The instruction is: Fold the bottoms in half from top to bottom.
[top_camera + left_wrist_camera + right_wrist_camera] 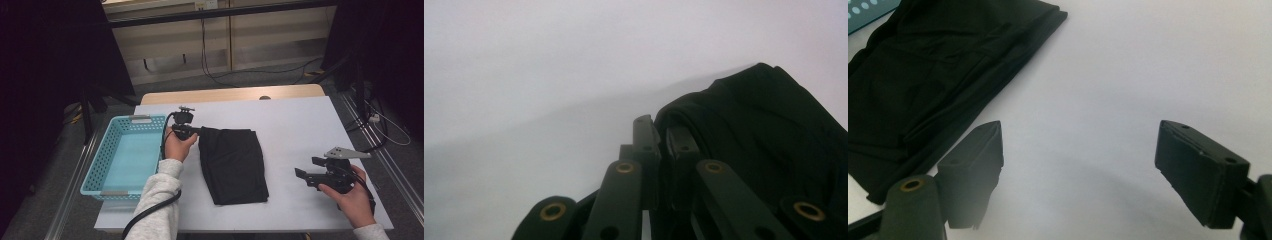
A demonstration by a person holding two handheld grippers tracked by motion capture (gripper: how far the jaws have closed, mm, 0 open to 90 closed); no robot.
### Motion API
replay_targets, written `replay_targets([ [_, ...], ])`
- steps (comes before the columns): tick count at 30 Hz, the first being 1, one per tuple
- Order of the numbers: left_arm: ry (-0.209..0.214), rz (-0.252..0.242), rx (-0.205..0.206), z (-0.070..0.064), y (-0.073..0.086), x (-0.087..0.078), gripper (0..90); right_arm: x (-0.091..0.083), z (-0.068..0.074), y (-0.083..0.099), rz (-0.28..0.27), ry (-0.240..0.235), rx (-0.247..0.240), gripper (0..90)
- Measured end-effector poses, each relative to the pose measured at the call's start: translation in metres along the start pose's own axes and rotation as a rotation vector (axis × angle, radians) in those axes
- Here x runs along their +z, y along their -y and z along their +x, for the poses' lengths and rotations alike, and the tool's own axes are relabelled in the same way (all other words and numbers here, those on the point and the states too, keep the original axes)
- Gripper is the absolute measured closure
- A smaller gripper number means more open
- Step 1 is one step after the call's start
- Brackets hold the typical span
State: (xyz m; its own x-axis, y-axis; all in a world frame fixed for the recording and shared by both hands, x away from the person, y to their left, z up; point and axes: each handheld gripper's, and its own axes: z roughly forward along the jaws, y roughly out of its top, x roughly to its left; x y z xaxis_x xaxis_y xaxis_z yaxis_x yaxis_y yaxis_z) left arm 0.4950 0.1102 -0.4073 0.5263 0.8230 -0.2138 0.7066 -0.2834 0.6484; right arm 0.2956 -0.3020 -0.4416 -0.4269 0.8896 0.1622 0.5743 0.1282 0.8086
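Left gripper (196, 131) clamped on cloth (233, 165) corner, right gripper (301, 174) wide and idle; next, likely lift into basket (111, 148).

A folded black cloth garment (232, 165) lies mid-counter (300, 125). A turquoise perforated plastic basket (125, 155) sits at the counter's left edge, just left of it. The left gripper (197, 131) meets its far-left corner; the right gripper (300, 175) rests well right.

The left claw (663, 142) pinches the folded black cloth's (764, 130) edge.
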Motion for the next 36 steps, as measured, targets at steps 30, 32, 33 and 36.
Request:
replay_targets([
  [30,-0.072,0.016,0.05,-0.038,0.064,-0.021,13.0,0.012,0.01,-0.006,0.008,-0.021,-0.025,18.4],
  [32,-0.066,0.031,0.062,-0.04,0.071,-0.021,13.3,0.013,0.011,-0.006,0.01,-0.024,-0.028,18.4],
  [33,-0.073,0.025,0.058,-0.041,0.075,-0.022,13.8,0.013,0.012,-0.006,0.011,-0.025,-0.03,18.4],
  [36,-0.065,0.041,0.058,-0.044,0.087,-0.023,14.7,0.014,0.014,-0.007,0.012,-0.025,-0.033,18.4],
])
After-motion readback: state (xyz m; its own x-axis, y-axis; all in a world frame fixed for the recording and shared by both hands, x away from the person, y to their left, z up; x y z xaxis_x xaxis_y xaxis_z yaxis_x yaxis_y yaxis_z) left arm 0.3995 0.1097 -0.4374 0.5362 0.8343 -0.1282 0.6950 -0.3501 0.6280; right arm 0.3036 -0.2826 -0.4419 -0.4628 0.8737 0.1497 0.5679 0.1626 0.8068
